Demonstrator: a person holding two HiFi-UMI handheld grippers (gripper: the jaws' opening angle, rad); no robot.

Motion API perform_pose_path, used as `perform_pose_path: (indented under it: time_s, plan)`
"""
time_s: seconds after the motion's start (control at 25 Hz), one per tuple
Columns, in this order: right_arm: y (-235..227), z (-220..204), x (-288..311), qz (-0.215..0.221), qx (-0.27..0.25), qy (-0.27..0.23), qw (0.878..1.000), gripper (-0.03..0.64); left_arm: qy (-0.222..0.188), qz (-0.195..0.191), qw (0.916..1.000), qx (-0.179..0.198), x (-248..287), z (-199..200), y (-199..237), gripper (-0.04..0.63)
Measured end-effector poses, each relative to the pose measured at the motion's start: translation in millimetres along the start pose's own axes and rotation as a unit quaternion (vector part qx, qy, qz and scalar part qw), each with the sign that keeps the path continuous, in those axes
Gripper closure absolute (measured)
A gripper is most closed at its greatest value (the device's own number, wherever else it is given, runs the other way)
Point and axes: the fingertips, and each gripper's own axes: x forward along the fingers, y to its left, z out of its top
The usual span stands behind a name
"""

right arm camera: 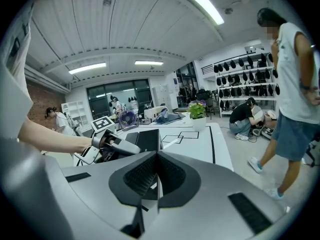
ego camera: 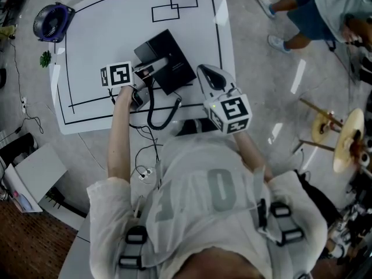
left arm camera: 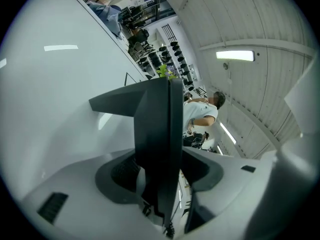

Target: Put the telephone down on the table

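L arm is stretched straight fwd from the shoulder, forearm bare, wrist at the near edge of the white table. L gripper points across the tabletop and a bit down, rolled onto its side: in the left gripper view the tabletop runs up the left of the picture and the ceiling up the right. Its jaws stand wide apart w/ the black telephone edge-on btw them. A sliver of light shows btw the telephone and one jaw, so the hold reads as loose, not squeezed. The telephone is on the table, inside the black-line border, w/ its coiled cord looping at the near edge. Can't tell if its near end is fully down.

R arm is bent at the elbow, close to the body. R gripper hovers at the table's near-right corner, aimed fwd & slightly down, apart from the telephone. Its jaws are closed on each other, nothing btw them.
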Motion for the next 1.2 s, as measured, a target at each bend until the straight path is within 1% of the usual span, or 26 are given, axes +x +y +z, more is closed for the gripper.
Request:
perform_pose_path:
  time_s: [0.12,0.24,0.36,0.48,0.64,0.76,0.88,0.96,1.04,1.12,1.2]
  plan:
    - [2,-1,-4,0.003,0.0,-0.001,1.0,0.609,-0.007,0.015,0.9999,0.004,-2,0,2,0.354]
    - [4,-1,-7,0.006,-0.002,-0.003,1.0,0.609,-0.022,0.027,0.9993,0.009,-6,2,3,0.347]
    - [5,-2,-11,0.007,-0.003,-0.004,1.0,0.609,-0.04,0.031,0.9987,0.001,-11,2,2,0.347]
    - [8,-3,-16,0.01,-0.002,-0.004,1.0,0.609,-0.049,0.037,0.9981,-0.003,-18,0,1,0.347]
    - [15,0,-18,0.019,-0.006,-0.008,1.0,0.609,-0.062,0.053,0.9966,0.008,-30,-1,-2,0.347]
    - [23,5,-19,0.029,-0.014,-0.014,0.999,0.609,-0.088,0.062,0.9942,0.011,-44,2,-7,0.347]
    - [31,16,-15,0.04,-0.025,-0.026,0.999,0.609,-0.124,0.068,0.9898,0.019,-60,16,-16,0.347]
    - [38,26,-13,0.046,-0.035,-0.038,0.998,0.609,-0.151,0.077,0.9849,0.034,-72,29,-26,0.347]
    - [47,37,-11,0.054,-0.047,-0.051,0.996,0.609,-0.184,0.1,0.9755,0.066,-88,42,-38,0.347]
    - [55,48,-10,0.062,-0.059,-0.062,0.994,0.609,-0.224,0.131,0.9601,0.104,-106,54,-55,0.348]
    - [62,57,-9,0.07,-0.071,-0.072,0.992,0.609,-0.262,0.157,0.9418,0.139,-123,59,-75,0.353]
